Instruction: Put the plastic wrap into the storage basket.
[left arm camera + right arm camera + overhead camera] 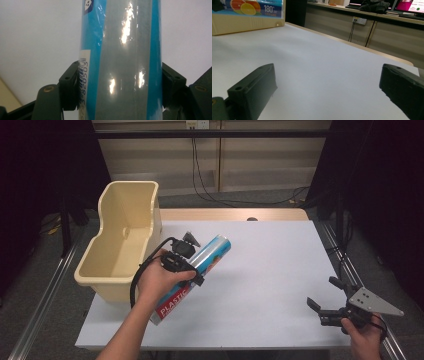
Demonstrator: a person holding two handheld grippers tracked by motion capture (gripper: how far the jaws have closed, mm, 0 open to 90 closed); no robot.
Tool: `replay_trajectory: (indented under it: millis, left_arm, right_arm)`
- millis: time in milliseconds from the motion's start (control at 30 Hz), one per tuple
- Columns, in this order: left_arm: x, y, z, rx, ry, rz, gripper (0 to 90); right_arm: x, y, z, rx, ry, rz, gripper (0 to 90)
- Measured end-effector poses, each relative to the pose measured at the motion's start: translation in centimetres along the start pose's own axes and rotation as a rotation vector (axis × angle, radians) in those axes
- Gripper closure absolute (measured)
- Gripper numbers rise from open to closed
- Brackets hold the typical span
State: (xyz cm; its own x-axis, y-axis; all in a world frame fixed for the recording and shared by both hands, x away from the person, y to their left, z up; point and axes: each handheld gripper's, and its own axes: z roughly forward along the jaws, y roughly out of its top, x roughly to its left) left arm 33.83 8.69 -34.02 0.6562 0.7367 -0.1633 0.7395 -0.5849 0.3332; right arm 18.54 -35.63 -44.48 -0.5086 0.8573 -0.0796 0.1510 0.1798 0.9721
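Cream plastic bin (122, 237) at the table's left edge, open top, nothing visible inside. White table (265, 270) otherwise bare across its middle.

Just right of the bin: left gripper (186, 260), held in the person's left hand (159, 281), jaws closed around a roll of plastic wrap (212, 254). Roll is a blue-and-clear tube, red label end toward the person reading "PLASTIC", far end angled up and away toward the table's middle. It sits tilted, near the bin's right wall; whether it rests on the table cannot be told. In the left gripper view the roll (120, 60) stands between the two black jaws, both pads pressed against its sides, barcode strip at the left pad.

Far right, near the table's front corner: right gripper (324, 297) in the right hand (367, 330), jaws spread wide, holding nothing, well apart from the roll.
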Motion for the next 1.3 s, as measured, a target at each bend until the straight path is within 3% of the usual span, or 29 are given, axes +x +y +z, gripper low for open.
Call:
replay_trajectory:
  millis: [367,700,1067,1300]
  left_arm:
    - [1.0,0.7,-3.9,-0.025,0.032,-0.083,32.1]
    - [2.6,0.8,-5.9,-0.043,0.047,-0.152,32.1]
    - [4.6,-0.2,-8.7,-0.068,0.089,-0.251,32.2]
    - [5.7,-0.8,-9.8,-0.085,0.115,-0.291,32.2]
  right_arm:
    - [0.1,0.0,0.1,0.002,0.002,-0.004,0.2]
    - [0.0,0.0,0.0,0.004,0.002,-0.003,0.3]
    - [0.1,-0.1,0.2,0.008,0.006,-0.001,0.2]
    - [0.0,0.0,0.1,0.004,0.001,-0.001,0.3]
